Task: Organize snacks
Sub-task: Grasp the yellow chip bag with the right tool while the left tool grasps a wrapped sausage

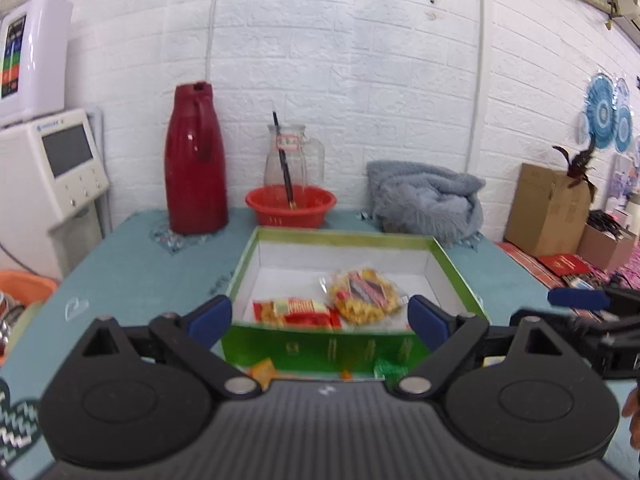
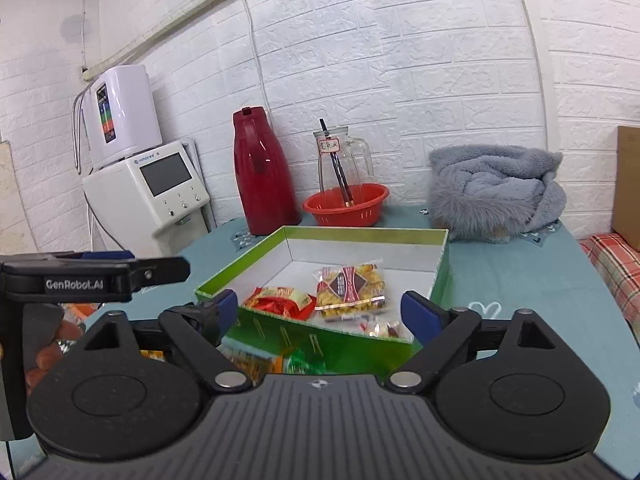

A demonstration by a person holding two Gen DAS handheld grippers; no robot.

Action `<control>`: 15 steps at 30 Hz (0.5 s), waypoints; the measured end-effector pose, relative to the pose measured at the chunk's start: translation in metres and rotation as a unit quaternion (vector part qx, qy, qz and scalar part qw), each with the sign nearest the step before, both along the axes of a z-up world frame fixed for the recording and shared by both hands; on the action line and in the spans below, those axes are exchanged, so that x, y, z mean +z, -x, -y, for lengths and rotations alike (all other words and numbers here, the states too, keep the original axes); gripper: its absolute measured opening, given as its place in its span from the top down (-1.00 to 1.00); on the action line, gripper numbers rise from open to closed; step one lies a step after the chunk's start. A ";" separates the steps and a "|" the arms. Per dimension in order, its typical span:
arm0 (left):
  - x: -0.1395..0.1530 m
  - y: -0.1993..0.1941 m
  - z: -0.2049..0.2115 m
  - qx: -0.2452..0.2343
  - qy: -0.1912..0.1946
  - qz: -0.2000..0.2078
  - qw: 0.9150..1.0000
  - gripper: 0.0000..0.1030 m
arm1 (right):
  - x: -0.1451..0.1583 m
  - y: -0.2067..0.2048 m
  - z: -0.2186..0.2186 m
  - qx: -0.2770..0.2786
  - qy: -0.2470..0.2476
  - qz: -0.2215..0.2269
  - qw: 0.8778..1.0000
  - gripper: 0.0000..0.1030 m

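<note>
A green box (image 1: pixel 320 350) with a white inside stands on the teal table; it also shows in the right wrist view (image 2: pixel 320 236). Inside lie a red snack pack (image 1: pixel 296 312) (image 2: pixel 280 300) and a clear bag of yellow snacks (image 1: pixel 366 292) (image 2: pixel 350 286). A small wrapped candy (image 2: pixel 380 326) lies in the box near its front wall. Loose orange (image 1: pixel 262 372) and green (image 1: pixel 390 370) packets lie on the table in front of the box. My left gripper (image 1: pixel 320 318) is open and empty before the box. My right gripper (image 2: pixel 320 314) is open and empty too.
At the back stand a red thermos (image 1: pixel 195 160), a glass jug (image 1: pixel 292 160) in a red basket (image 1: pixel 291 205), and a grey fluffy blanket (image 1: pixel 424 200). A white machine (image 1: pixel 48 168) is left of the table. Cardboard boxes (image 1: pixel 548 208) are at the right.
</note>
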State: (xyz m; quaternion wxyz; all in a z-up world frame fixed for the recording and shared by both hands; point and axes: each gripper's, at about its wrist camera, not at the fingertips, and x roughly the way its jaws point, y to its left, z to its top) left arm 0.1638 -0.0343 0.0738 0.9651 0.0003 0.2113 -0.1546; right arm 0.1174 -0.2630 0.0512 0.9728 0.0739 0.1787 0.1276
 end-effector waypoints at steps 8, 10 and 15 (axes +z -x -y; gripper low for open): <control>-0.052 0.051 -0.012 0.025 -0.002 -0.037 0.999 -0.74 | -0.038 0.033 0.009 -0.005 0.050 -0.036 0.998 -1.00; -0.060 0.059 -0.013 0.006 0.013 -0.042 0.999 -0.74 | -0.049 0.031 0.013 -0.016 0.067 -0.060 0.996 -1.00; -0.063 0.069 0.000 -0.005 0.002 -0.041 0.999 -0.74 | -0.067 0.003 0.031 -0.060 0.065 -0.103 0.991 -1.00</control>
